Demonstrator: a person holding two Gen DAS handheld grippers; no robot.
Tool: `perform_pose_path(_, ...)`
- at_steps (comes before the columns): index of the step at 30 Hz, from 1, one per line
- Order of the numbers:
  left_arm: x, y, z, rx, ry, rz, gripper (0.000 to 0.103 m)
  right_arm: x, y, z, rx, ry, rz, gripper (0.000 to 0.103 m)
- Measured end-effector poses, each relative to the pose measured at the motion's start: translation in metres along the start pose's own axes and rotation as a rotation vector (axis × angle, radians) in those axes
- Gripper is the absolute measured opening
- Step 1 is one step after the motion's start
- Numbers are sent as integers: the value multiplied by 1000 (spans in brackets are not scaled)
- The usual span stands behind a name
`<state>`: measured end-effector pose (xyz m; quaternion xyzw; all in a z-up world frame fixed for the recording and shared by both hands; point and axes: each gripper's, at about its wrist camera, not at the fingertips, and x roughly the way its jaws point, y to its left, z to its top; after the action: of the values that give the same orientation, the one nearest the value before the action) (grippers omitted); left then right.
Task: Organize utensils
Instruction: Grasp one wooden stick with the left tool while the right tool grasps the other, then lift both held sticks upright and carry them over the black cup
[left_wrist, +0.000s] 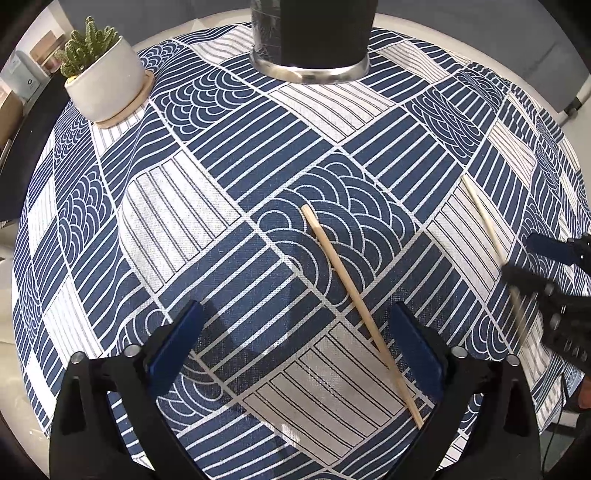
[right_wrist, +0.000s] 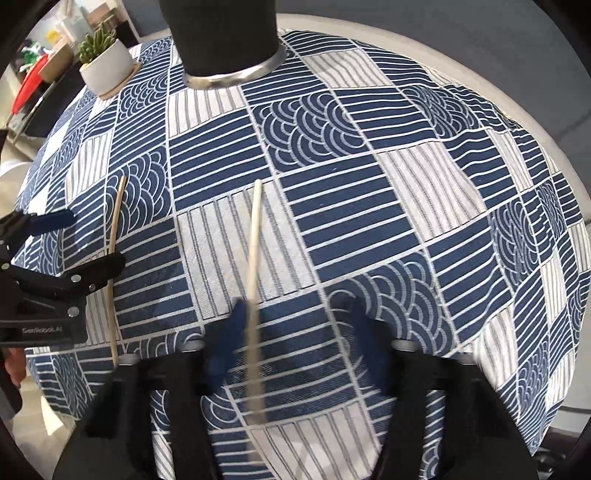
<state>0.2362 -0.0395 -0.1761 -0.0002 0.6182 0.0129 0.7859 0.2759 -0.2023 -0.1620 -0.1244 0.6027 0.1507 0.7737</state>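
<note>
While both pale wooden chopsticks (left_wrist: 360, 314) (right_wrist: 255, 291) lie outside the black cylindrical holder (left_wrist: 312, 35), the left gripper (left_wrist: 295, 354) stands spread over one; the right gripper (right_wrist: 291, 332), blurred, straddles the other, grip undeterminable.

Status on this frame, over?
Left gripper, jaws open, over light wooden chopstick. Right gripper, jaws apart, blurred, astride second wooden chopstick. Nothing blocking on blue patterned tablecloth.
</note>
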Motion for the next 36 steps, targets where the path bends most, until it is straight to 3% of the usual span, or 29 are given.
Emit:
perform_pose_path(1, -1, 2, 0, -10, 1, 1, 88, 0, -4, 2, 6, 4, -3, 21)
perform_pose_path(2, -4, 6, 1, -29, 3, 6, 81, -1, -6, 3, 8, 7, -10, 9)
perform_pose_path(3, -6, 11, 1, -37, 7, 6, 73, 0, -9, 4, 9, 9, -17, 5)
perform_pose_path(5, -9, 21, 2, -53, 15, 8, 59, -1, -15, 6, 15, 11, -5, 5)
perform_pose_path(7, -14, 33, 3, -83, 27, 10, 35, -1, -20, 6, 21, 12, -5, 5)
perform_pose_path(8, -15, 41, 3, -103, 38, 6, 15, -2, -23, 6, 25, 11, -9, 5)
perform_pose_path(10, -15, 54, 2, -140, 58, -22, 5, -2, -34, 8, 40, 13, 11, 5)
perform_pose_path(14, -16, 69, -2, -174, 64, -52, 5, -4, -52, 10, 69, 14, 13, 5)
perform_pose_path(23, -19, 81, -8, -184, 77, -47, 5, -14, -98, 8, 121, -11, 22, 5)
perform_pose_path(27, -28, 85, -2, -208, 67, -39, 5, -25, -111, 9, 124, -36, -16, 5)
perform_pose_path(36, -56, 104, 16, -172, 6, 19, 5, -49, -109, 21, 130, -117, -43, 5)
